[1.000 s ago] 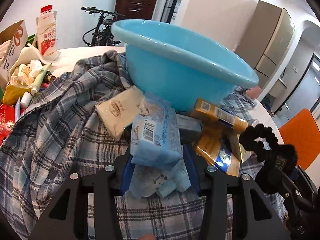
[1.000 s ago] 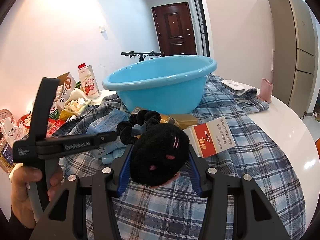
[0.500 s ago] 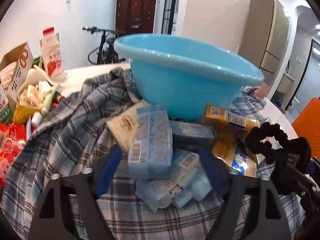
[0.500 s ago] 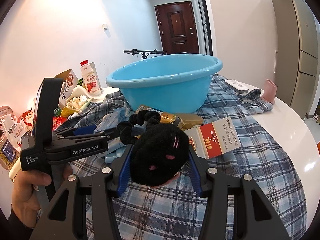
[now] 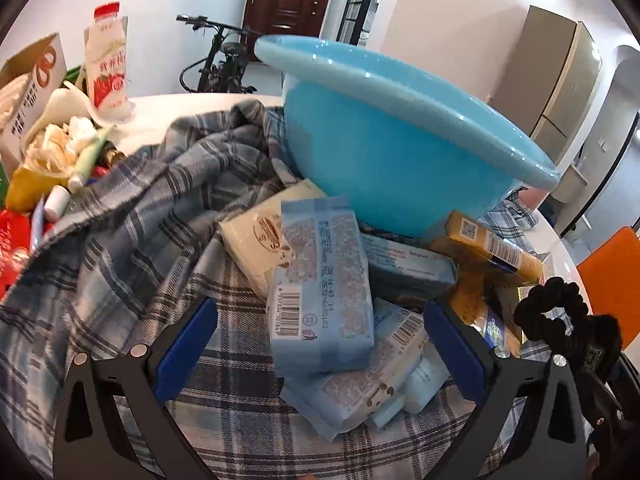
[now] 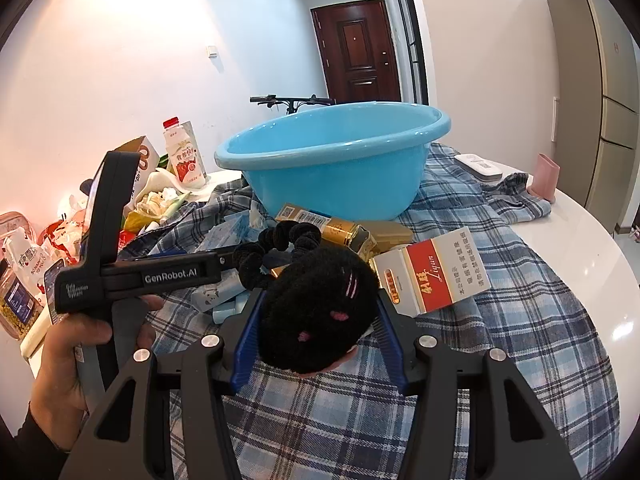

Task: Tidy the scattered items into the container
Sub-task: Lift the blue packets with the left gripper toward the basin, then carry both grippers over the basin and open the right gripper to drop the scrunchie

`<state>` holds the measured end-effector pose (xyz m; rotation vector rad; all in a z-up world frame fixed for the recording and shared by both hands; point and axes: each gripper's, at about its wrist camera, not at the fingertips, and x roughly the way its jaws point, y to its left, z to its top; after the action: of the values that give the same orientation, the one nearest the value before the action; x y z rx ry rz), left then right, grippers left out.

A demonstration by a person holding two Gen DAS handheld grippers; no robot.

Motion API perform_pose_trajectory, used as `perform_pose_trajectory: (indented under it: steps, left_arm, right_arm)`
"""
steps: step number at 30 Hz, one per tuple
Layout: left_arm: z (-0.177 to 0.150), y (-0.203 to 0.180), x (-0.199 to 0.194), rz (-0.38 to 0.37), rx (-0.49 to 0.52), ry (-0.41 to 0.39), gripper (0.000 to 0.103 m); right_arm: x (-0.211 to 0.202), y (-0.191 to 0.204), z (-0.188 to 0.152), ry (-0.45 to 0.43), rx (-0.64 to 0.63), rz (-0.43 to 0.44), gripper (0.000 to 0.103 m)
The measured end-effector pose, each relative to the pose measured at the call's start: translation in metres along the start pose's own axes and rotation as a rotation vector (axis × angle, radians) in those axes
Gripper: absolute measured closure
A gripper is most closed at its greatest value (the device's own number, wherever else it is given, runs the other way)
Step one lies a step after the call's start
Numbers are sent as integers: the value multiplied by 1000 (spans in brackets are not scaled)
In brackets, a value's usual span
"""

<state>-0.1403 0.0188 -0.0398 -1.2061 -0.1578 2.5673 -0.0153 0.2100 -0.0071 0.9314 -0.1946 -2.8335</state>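
Note:
A light blue basin (image 5: 400, 144) stands on a plaid cloth (image 5: 132, 248), and it also shows in the right wrist view (image 6: 336, 160). In front of it lies a pile of blue tissue packs (image 5: 324, 284), a cream packet (image 5: 256, 240) and gold boxes (image 5: 492, 248). My left gripper (image 5: 320, 340) is open, its jaws standing on either side of the top blue pack without touching it. My right gripper (image 6: 320, 320) is shut on a black plush toy (image 6: 316, 308) with curly legs, held just above the cloth. A red and white carton (image 6: 436, 276) lies beside it.
Snack bags, a milk bottle (image 5: 106, 60) and a cardboard box (image 5: 28, 92) crowd the table's left side. A pink cup (image 6: 544, 178) and a white remote (image 6: 478, 166) sit at the far right. An orange chair (image 5: 612, 280) stands beyond the table edge.
My left gripper has opened and let go of the blue tissue pack, which now rests on the pile, and has drawn back a little. My right gripper still holds the plush toy, hardly moved.

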Motion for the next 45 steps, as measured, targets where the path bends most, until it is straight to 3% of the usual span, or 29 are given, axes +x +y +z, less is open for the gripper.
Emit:
perform_pose_trajectory:
  steps: [2,4,6,14,20,31,38,45]
  left_arm:
    - [-2,-4,2,10,24,0,9]
    - [-4,-8,0,19,51,-13,40]
    - [-4,-10,-1,17,58,-19,62]
    - [-6,-14,-15,-9,74,-45,64]
    - [-9,-27,-46,4,123,-119,64]
    - [-4,-35,-108,-65,148,-243,64]
    - [18,-38,-124,-79,150,-289,64]
    - [53,-53,-142,-57,196,-360,64]
  right_arm:
    - [0,0,-1,3,-1,1,48]
    - [0,1,-1,4,-2,0,48]
    - [1,1,-1,3,-2,-4,48]
    - [-1,0,-2,1,-5,-26,48]
    - [-7,1,2,-11,-13,-56,48]
    - [-27,15,19,-76,-50,-81,48]
    - [-40,28,50,-135,-97,-100,48]
    - [-41,32,108,-210,-120,-130,48]
